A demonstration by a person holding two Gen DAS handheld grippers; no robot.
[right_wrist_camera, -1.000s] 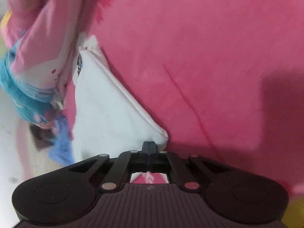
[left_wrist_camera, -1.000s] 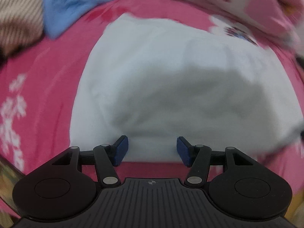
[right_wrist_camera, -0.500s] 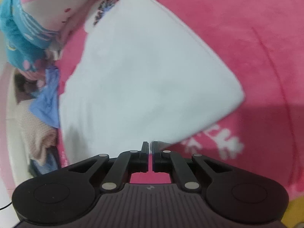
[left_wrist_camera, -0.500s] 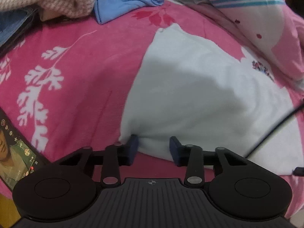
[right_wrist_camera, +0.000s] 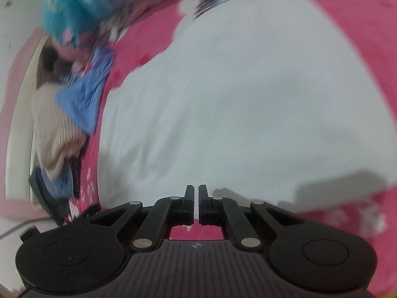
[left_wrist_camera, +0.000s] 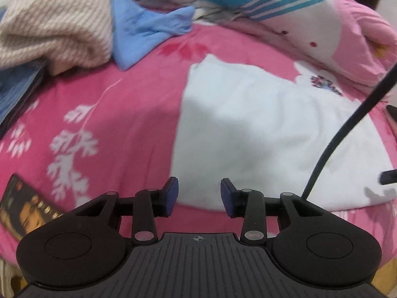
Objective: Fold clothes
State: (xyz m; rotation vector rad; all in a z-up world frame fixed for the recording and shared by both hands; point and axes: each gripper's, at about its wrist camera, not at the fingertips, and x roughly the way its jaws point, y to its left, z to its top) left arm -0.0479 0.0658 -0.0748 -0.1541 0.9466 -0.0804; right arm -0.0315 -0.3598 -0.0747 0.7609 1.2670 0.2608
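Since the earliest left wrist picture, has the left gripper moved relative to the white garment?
Yes. The left gripper has shifted toward the white garment's left corner, exposing more pink bedsheet.

You're in home bedroom — pink floral bedsheet (left_wrist_camera: 129, 124) fills frame, cartoon-print quilt (left_wrist_camera: 310, 24) upper right, loose clothes pile (left_wrist_camera: 57, 27) upper left.

1. A pink bedsheet (left_wrist_camera: 139, 114) with white leaf prints covered the bed; light was dim and even.
2. A pale wall (right_wrist_camera: 17, 24) stood beyond the bed's edge.
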